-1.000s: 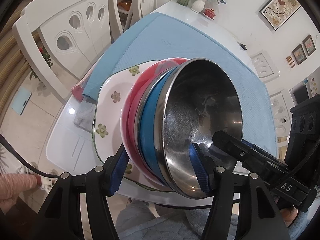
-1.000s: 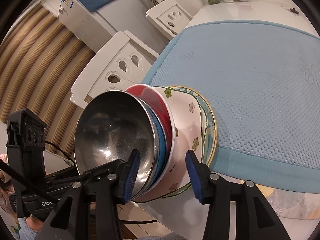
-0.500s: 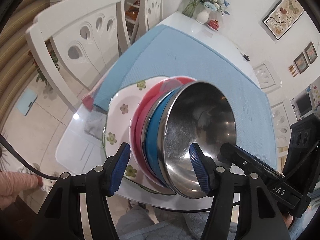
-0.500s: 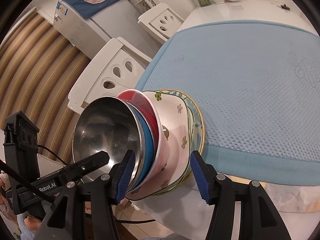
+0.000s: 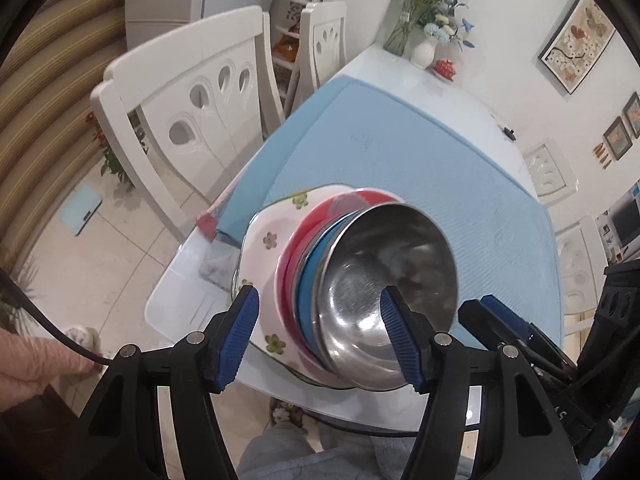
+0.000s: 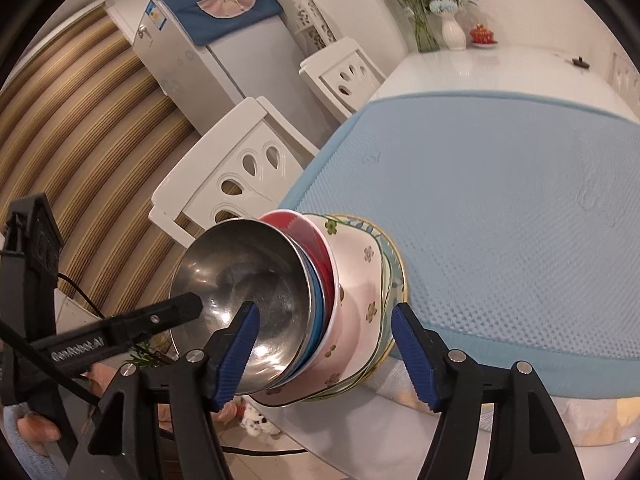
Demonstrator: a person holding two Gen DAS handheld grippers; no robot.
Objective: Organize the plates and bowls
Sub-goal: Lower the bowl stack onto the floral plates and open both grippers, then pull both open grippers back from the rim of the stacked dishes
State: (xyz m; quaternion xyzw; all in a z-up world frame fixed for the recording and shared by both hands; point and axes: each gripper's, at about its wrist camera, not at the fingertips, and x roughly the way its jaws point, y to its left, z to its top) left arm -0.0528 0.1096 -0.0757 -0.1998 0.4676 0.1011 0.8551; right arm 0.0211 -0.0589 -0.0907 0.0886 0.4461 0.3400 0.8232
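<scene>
We note, at far left of the left wrist view, a white dining chair with teardrop cut-outs (image 5: pixel 192 112) standing against the glossy white table (image 5: pixel 188 300). A light blue textured mat (image 5: pixel 400 152) covers most of the tabletop.

At the mat's near corner sits the stack: a round plate with a yellow-green rim (image 6: pixel 396 276) at the bottom, then a white square dish with small flower prints (image 5: pixel 268 248), a red shallow bowl (image 5: pixel 320 216), a blue bowl (image 5: pixel 310 280), and a shiny stainless steel bowl (image 5: pixel 392 264) nested on top. The stack rests partly on the mat, partly on bare table.

The left gripper (image 5: pixel 320 340) stands wide; its blue ribbed pads flank the stack in the picture, but we see no pad pressing on anything.

In the right wrist view, the left gripper's black finger crosses in front of the steel bowl; whether it touches we cannot tell. The right gripper (image 6: pixel 326 348) has just been opening and now stands wide, the stack showing between its pads with nothing gripped.

Further right and back: a white vase of flowers (image 6: pixel 452 28) and a small red lidded pot (image 6: pixel 482 34) at the table's far end.
</scene>
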